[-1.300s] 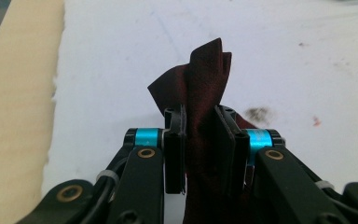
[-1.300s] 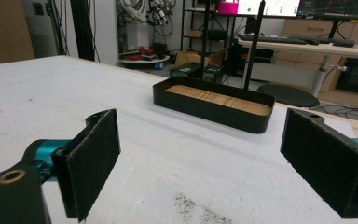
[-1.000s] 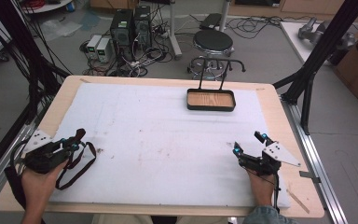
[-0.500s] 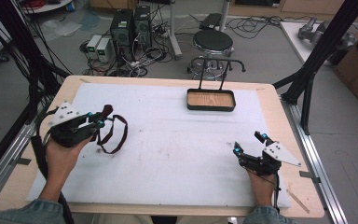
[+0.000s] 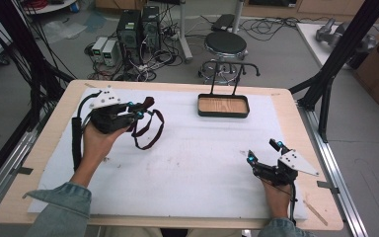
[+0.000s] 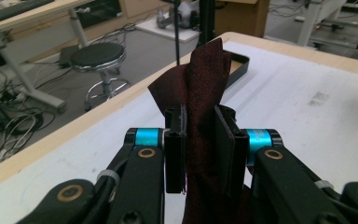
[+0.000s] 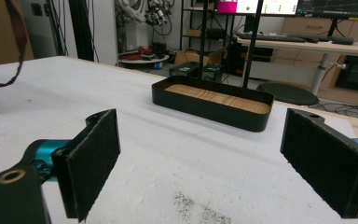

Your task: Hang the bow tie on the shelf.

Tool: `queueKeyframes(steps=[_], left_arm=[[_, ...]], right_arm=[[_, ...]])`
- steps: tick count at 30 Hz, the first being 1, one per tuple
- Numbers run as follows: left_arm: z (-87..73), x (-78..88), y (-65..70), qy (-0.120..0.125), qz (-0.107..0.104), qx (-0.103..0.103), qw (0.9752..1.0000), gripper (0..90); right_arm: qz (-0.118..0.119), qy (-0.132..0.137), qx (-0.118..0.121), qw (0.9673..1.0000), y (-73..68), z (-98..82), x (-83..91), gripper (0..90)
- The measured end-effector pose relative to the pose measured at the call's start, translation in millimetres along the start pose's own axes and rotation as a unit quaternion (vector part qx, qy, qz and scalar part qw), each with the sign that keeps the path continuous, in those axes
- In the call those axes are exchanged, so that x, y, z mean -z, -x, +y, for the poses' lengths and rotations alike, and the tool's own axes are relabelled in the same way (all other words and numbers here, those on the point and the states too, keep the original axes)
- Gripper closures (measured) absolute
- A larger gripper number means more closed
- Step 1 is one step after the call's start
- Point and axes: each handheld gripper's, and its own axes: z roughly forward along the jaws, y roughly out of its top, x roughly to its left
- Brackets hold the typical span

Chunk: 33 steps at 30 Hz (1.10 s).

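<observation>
High view showed the left tongs (image 5: pixel 139 109) held up over the far left part of the counter (image 5: pixel 187 168), clamped on a dark red strap (image 5: pixel 148 129) whose loops hung down from the jaws toward the white surface. The person's left hand (image 5: pixel 98 140) gripped the body of those tongs from below, a denim sleeve (image 5: pixel 61 210) at the near edge. From the left gripper view the left tongs (image 6: pixel 200 140) had both black pads pressed on the strap (image 6: pixel 204 93), which stood up between them in a folded, crumpled end of dark red woven fabric and ran down out of sight below the jaws. The right tongs (image 5: pixel 262 152) rested near the right front of the counter, well apart from the strap, with the right hand (image 5: pixel 276 192) behind them. In the right gripper view the right tongs (image 7: pixel 200 163) stood wide apart with nothing between the pads, just bare white counter (image 7: pixel 168 186). A shallow black tray (image 5: pixel 224 105) with a wooden floor sat at the far middle of the counter, between the two tongs and beyond them; in the right gripper view the tray (image 7: pixel 213 111) lay straight ahead, and a bit of the strap (image 7: pixel 14 46) hung at the top left corner
</observation>
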Motion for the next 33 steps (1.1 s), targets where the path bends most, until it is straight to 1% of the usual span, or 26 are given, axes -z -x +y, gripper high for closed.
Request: queueKeyframes(steps=[3,4,5,6,7,10,13,16,17,18,19,20,21,22,23,24,25,26,27,28,29,30,31,32,33], left_arm=[[9.2,-14.1,1.9,0.006,-0.011,-0.005,0.9999,75.0],[9.2,-14.1,1.9,0.006,-0.011,-0.005,0.9999,75.0],[14.8,-23.0,3.9,0.011,-0.017,-0.006,0.9998,75.0],[14.8,-23.0,3.9,0.011,-0.017,-0.006,0.9998,75.0],[20.2,-31.4,5.0,0.017,-0.024,-0.009,0.9995,75.0],[27.8,-43.1,5.8,0.026,-0.030,-0.010,0.9992,75.0],[32.3,-50.4,5.9,0.028,-0.035,-0.012,0.9989,75.0],[37.5,-59.5,7.4,0.031,-0.038,-0.012,0.9988,75.0],[40.7,-64.8,8.7,0.033,-0.040,-0.013,0.9986,75.0],[40.7,-64.8,8.7,0.033,-0.040,-0.013,0.9986,75.0],[42.8,-70.3,9.4,0.040,-0.043,-0.009,0.9982,75.0],[42.8,-70.3,9.4,0.040,-0.043,-0.009,0.9982,75.0],[45.5,-76.9,9.7,0.040,-0.042,-0.009,0.9982,75.0],[45.5,-76.9,9.7,0.040,-0.042,-0.009,0.9982,75.0],[48.1,-83.7,8.9,0.046,-0.047,-0.004,0.9978,75.0],[49.9,-87.3,8.1,0.045,-0.048,-0.004,0.9978,75.0],[49.9,-87.3,8.1,0.045,-0.048,-0.004,0.9978,75.0],[53.5,-94.7,7.0,0.048,-0.048,-0.004,0.9977,75.0],[55.2,-98.1,6.1,0.048,-0.051,-0.003,0.9976,75.0],[55.2,-98.1,6.1,0.048,-0.051,-0.003,0.9976,75.0],[58.5,-103.7,4.8,0.046,-0.048,-0.006,0.9978,75.0],[59.9,-105.9,4.0,0.046,-0.048,-0.007,0.9978,75.0],[59.9,-105.9,4.0,0.046,-0.048,-0.007,0.9978,75.0],[60.4,-107.8,3.3,0.050,-0.044,-0.007,0.9977,75.1],[62.3,-112.7,0.4,0.048,-0.044,-0.005,0.9979,75.0]], right_arm=[[0.000,0.000,-0.001,1.0000,0.1,0.0,0.0,10.8],[0.000,0.000,-0.001,1.0000,0.1,0.0,0.0,10.8],[0.000,0.000,-0.001,1.0000,0.2,0.0,0.0,10.8],[0.000,0.000,-0.002,1.0000,0.1,0.0,0.0,10.8],[0.000,-0.001,-0.002,1.0000,0.2,0.0,0.1,10.8],[0.000,-0.001,-0.001,1.0000,0.3,-0.1,0.1,10.8],[0.001,0.000,-0.001,1.0000,0.3,-0.1,0.1,10.8],[0.001,0.000,-0.001,1.0000,0.2,0.0,0.0,10.8],[0.002,0.001,0.001,1.0000,0.4,0.0,-0.2,10.8],[0.003,0.001,0.001,1.0000,0.4,0.0,-0.3,10.8],[0.003,0.001,0.001,1.0000,0.4,0.0,-0.4,10.8],[0.003,0.001,0.001,1.0000,0.4,0.0,-0.4,10.8],[0.003,0.001,0.000,1.0000,0.4,0.1,-0.3,10.8],[0.003,0.000,-0.001,1.0000,0.3,0.0,-0.4,10.8],[0.003,0.000,-0.001,1.0000,0.4,0.0,-0.4,10.8],[0.003,0.000,-0.001,1.0000,0.4,0.0,-0.5,10.8],[0.004,-0.002,-0.003,1.0000,0.0,0.0,-0.4,10.8],[0.004,-0.002,-0.003,1.0000,0.0,0.0,-0.4,10.8],[0.003,0.000,0.000,1.0000,0.3,0.0,-0.6,10.8],[0.004,-0.003,-0.004,1.0000,-0.2,-0.1,-0.3,10.8],[0.004,-0.002,-0.003,1.0000,0.1,-0.1,-0.6,10.8],[0.004,-0.001,-0.001,1.0000,0.4,-0.1,-0.6,10.8],[0.005,-0.003,-0.005,1.0000,-0.2,-0.1,-0.4,10.8],[0.005,-0.002,-0.005,1.0000,-0.2,-0.1,-0.5,10.8],[0.005,-0.002,-0.005,1.0000,-0.2,-0.1,-0.6,10.8]])
